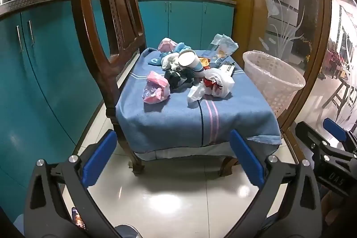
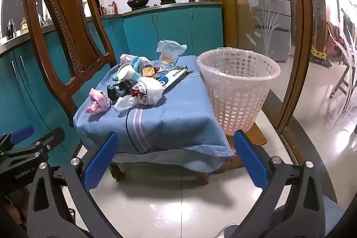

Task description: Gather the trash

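Observation:
A pile of trash lies on a chair seat covered with a blue towel point(image 1: 189, 117) point(image 2: 169, 117): a crumpled pink bag point(image 1: 155, 87) point(image 2: 98, 102), a white plastic bag point(image 1: 214, 84) point(image 2: 145, 90), a paper cup on its side point(image 1: 189, 60) point(image 2: 127, 74), dark wrappers point(image 1: 178, 78) and a snack packet point(image 1: 221, 48) point(image 2: 169, 51). A white mesh bin with a liner point(image 1: 272, 79) point(image 2: 238, 86) stands right of the seat. My left gripper point(image 1: 174, 155) and right gripper point(image 2: 176, 160) are both open and empty, held in front of the seat above the floor.
The wooden chair back point(image 1: 107, 15) point(image 2: 67, 26) rises at the left. Teal cabinets point(image 1: 44, 70) line the left and back. A glass door with a wooden frame point(image 1: 312, 37) point(image 2: 296, 37) stands right. The bin rests on a low wooden stool point(image 2: 256, 137).

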Demonstrator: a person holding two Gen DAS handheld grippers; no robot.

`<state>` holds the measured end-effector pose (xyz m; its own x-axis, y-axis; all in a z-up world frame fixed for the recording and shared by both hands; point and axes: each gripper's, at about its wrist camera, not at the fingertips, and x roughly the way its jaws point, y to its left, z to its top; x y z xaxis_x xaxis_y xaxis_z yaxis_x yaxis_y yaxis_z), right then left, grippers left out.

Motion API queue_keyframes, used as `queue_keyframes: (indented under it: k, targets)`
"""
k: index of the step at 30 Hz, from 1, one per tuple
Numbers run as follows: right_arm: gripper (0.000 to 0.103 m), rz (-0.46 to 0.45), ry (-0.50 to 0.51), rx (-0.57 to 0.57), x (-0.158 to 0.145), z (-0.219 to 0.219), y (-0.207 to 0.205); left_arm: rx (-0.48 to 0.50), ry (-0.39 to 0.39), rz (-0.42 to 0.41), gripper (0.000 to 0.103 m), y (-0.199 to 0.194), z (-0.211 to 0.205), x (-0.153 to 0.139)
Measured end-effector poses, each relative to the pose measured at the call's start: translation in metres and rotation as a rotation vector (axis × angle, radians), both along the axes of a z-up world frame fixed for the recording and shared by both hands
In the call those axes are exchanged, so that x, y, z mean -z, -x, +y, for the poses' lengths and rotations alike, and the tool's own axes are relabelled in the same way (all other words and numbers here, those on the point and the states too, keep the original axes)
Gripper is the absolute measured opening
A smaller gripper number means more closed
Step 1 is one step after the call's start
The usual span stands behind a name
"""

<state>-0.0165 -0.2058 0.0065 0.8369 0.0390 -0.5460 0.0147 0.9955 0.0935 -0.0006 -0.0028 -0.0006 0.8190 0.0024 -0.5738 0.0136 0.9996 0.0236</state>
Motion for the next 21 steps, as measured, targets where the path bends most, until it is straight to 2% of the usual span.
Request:
queue_keyframes:
  k: [5,7,21]
  targets:
    - [0.100,-0.008,0.007,0.003,0.000,0.005,0.002,0.007,-0.031,-0.022,0.100,0.006,-0.012,-0.001]
    - [0.100,-0.011,0.002,0.004,0.000,0.004,0.002,-0.004,0.027,-0.003,0.100,-0.003,0.005,0.001]
    - [0.100,-0.020,0.016,0.001,-0.003,0.002,0.005,-0.005,0.017,-0.006,0.100,0.001,0.006,-0.001]
